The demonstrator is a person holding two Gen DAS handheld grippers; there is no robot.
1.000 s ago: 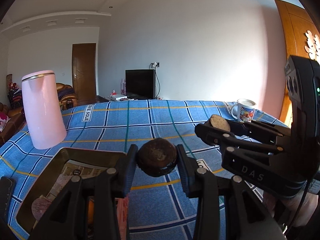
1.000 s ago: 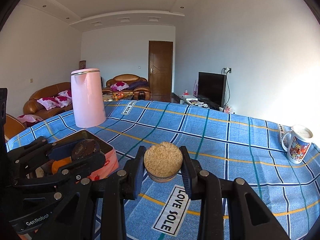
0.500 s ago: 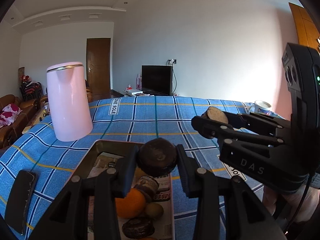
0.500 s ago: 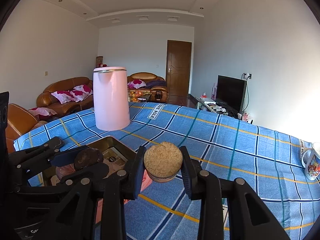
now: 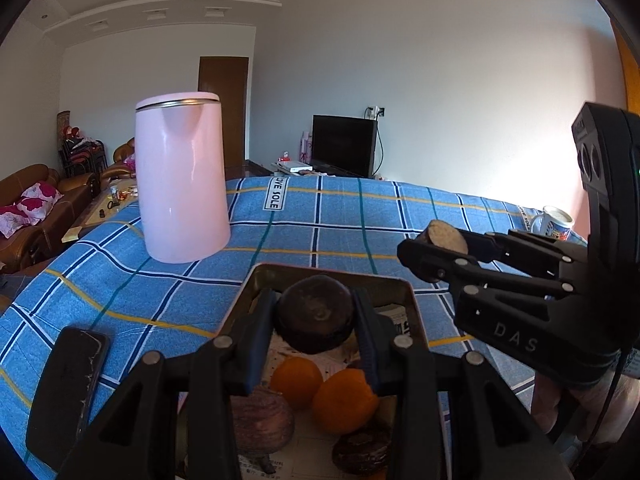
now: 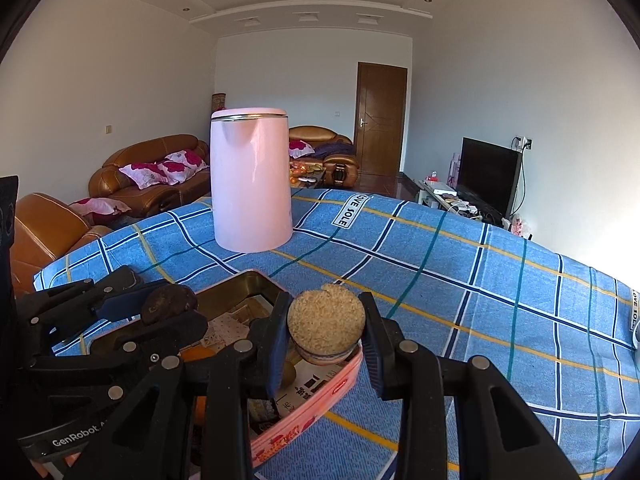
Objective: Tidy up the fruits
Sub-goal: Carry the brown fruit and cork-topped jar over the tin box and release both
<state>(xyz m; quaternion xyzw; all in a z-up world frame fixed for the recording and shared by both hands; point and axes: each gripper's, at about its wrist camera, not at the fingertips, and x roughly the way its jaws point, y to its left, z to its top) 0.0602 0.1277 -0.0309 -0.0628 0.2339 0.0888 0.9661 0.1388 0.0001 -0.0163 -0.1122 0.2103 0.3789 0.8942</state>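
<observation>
We see two tools over the metal tin (image 5: 412,312), the left tool (image 5: 316,314) clamped on one dark, wrinkled round fruit (image 5: 316,312) above two smooth oranges (image 5: 346,400), the right tool (image 6: 326,328) gripping one tan, grainy round fruit (image 6: 326,320), one pink kettle (image 6: 251,180) beyond on the checked bench (image 6: 440,272).

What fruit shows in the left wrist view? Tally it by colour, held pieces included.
Orange fruit: 2
Dark brown fruit: 2, one held in the left gripper
Purplish fruit: 1
Tan-faced fruit: 1, held in the right gripper
Total: 6 visible
</observation>
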